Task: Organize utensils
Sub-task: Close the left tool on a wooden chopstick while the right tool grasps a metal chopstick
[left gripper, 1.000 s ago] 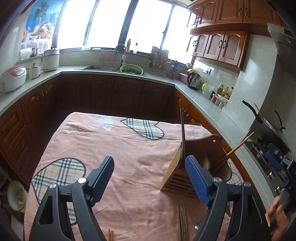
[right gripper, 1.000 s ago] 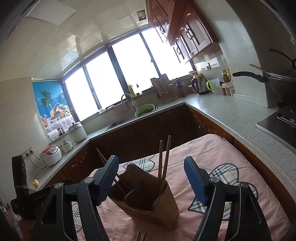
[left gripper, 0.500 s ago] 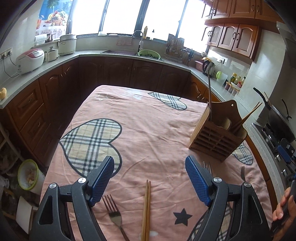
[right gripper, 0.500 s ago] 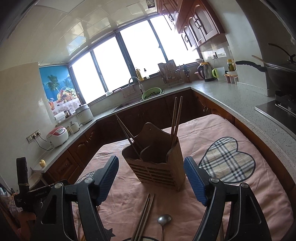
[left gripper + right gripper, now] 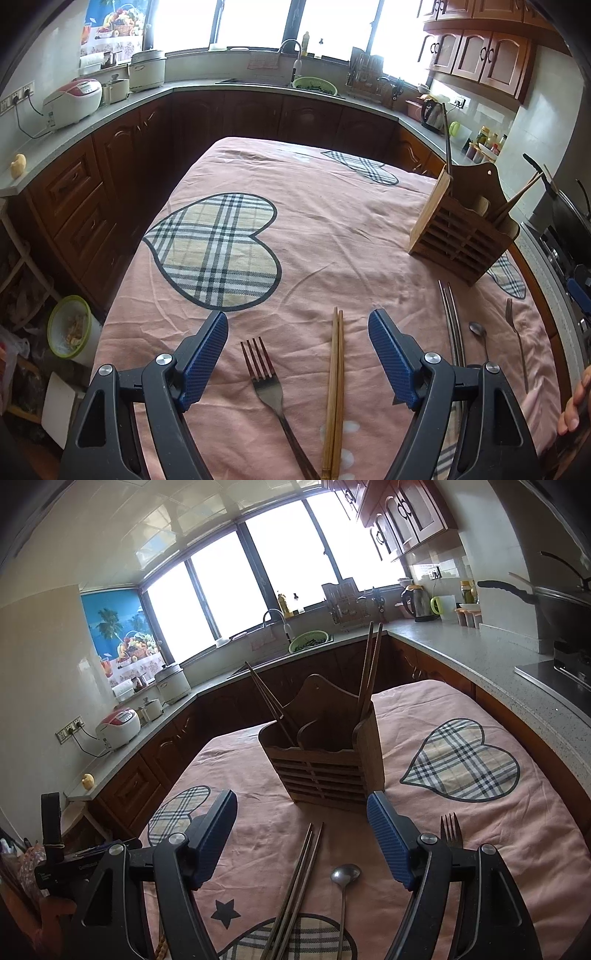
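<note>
You have just pulled both claws back and tipped them down, so the loose utensils that were out of frame a second ago now lie under them; that sets you up for a first pick. Your left gripper (image 5: 297,352) stands wide open and empty, with a fork (image 5: 266,380) and a pair of wooden chopsticks (image 5: 334,391) on the cloth between its jaws. Your right gripper (image 5: 301,834) is equally wide and holds nothing; metal chopsticks (image 5: 299,878) and a spoon (image 5: 345,877) lie between its jaws, and a second fork (image 5: 450,829) is just outside its right finger. Straight ahead of it stands the wooden holder (image 5: 325,760), whose compartments already hold upright chopstick pairs.
</note>
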Tool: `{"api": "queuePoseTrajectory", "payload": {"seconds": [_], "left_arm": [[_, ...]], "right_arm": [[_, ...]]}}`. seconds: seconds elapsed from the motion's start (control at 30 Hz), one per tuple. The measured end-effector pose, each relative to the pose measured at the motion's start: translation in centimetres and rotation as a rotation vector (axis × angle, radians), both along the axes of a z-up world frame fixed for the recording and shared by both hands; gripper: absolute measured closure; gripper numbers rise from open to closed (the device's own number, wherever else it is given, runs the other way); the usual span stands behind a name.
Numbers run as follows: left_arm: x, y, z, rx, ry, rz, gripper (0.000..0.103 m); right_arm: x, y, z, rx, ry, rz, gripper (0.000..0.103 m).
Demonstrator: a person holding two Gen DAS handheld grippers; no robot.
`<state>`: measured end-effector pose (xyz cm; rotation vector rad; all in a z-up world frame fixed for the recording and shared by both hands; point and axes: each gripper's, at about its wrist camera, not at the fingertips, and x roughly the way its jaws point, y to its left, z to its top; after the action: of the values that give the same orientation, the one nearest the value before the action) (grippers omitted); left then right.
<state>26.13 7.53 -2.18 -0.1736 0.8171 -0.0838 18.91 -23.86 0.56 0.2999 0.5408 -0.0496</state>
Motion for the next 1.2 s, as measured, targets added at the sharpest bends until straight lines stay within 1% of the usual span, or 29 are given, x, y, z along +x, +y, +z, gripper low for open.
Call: {"api": "queuePoseTrajectory", "payload": {"seconds": [0.2, 0.57, 0.63, 0.67, 0.7, 0.83, 0.9, 0.97, 1.03, 1.1, 1.17, 1.2], "left_arm": [[0.3, -0.2, -1.1, 0.029, 0.019, -0.011, 0.026], [2.4, -1.6, -3.6, 0.089, 0.091, -0.04, 0.026], [3.0, -2.0, -4.2, 0.102, 0.105, -0.047, 0.026], [3.3, -2.2, -4.5, 0.109, 0.114, -0.051, 0.026], [3.7, -2.4, -4.9, 0.116, 0.122, -0.054, 0.027], [5.1, -3.0, -6.3, 0.128, 0.158, -0.068, 0.035], [5.7, -3.2, -6.9, 0.131, 0.168, -0.074, 0.037], [6.2, -3.5, -7.2, 0.148, 0.166, -0.081, 0.039], [6.5, -3.8, -7.4, 0.151, 0.168, -0.09, 0.041], [6.8, -4.0, -7.4, 0.148, 0.168, -0.099, 0.043], [7.1, -4.2, -7.5, 0.155, 0.17, -0.111, 0.052], [7.2, -4.4, -7.6, 0.158, 0.172, -0.117, 0.054]], "right_arm": [[0.6, 0.9, -1.1, -0.005, 0.03, 0.018, 0.028], [3.0, 2.0, -5.2, 0.01, 0.148, 0.033, 0.028], [3.6, 2.0, -5.8, 0.01, 0.173, 0.027, 0.017], [3.8, 2.0, -6.1, 0.008, 0.182, 0.022, 0.016], [4.1, 2.0, -6.4, 0.001, 0.192, 0.016, 0.015], [5.2, 2.2, -7.7, -0.012, 0.23, 0.026, 0.015], [5.8, 2.5, -8.4, -0.031, 0.256, 0.025, 0.016], [6.4, 2.6, -9.1, -0.034, 0.278, 0.031, 0.019], [7.0, 2.8, -9.8, -0.045, 0.304, 0.035, 0.032], [7.6, 2.8, -10.5, -0.046, 0.33, 0.037, 0.041], [8.1, 2.6, -11.0, -0.044, 0.351, 0.035, 0.048], [8.3, 2.6, -11.3, -0.043, 0.36, 0.033, 0.053]]}}
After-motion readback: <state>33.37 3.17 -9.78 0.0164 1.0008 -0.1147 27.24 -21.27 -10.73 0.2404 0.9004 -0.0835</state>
